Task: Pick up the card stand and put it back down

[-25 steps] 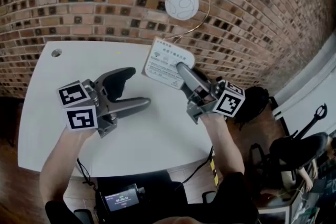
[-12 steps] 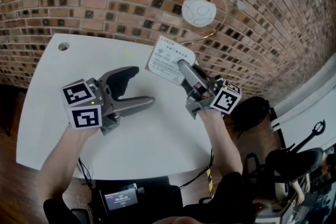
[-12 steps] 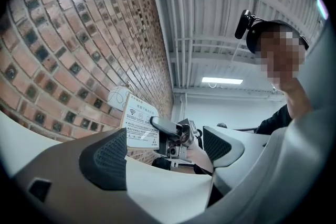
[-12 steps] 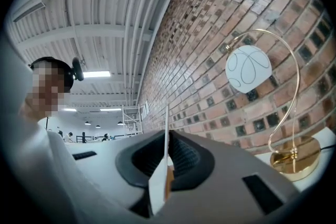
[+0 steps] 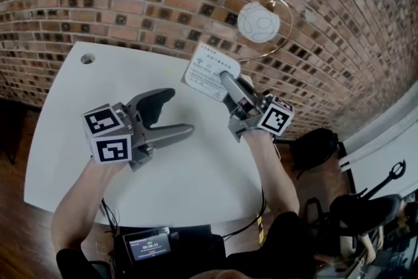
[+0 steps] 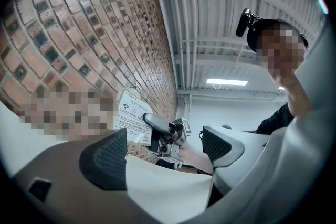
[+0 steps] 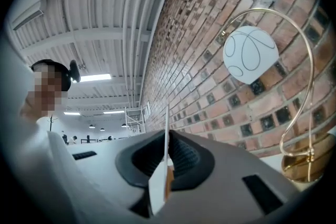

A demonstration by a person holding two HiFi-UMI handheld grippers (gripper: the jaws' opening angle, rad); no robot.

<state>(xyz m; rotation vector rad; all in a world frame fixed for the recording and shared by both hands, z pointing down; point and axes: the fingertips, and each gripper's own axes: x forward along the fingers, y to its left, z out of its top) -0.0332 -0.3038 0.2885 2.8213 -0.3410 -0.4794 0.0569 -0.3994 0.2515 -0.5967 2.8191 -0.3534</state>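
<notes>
**Card stand clamped near the tabletop's far edge**

The right gripper (image 5: 225,78) has its fingers (image 7: 186,157) closed on the thin white card stand (image 5: 209,68). It holds the card stand edge-on near the far edge of the white tabletop (image 5: 196,186), close to the globe lamp (image 5: 258,21). The left gripper (image 5: 177,113) is over mid-tabletop, its fingers (image 6: 107,157) spread wide and empty.

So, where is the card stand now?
Head view, right of centre: the card stand is clamped in the right hand-held gripper at the table's far edge, near the globe lamp.
</notes>
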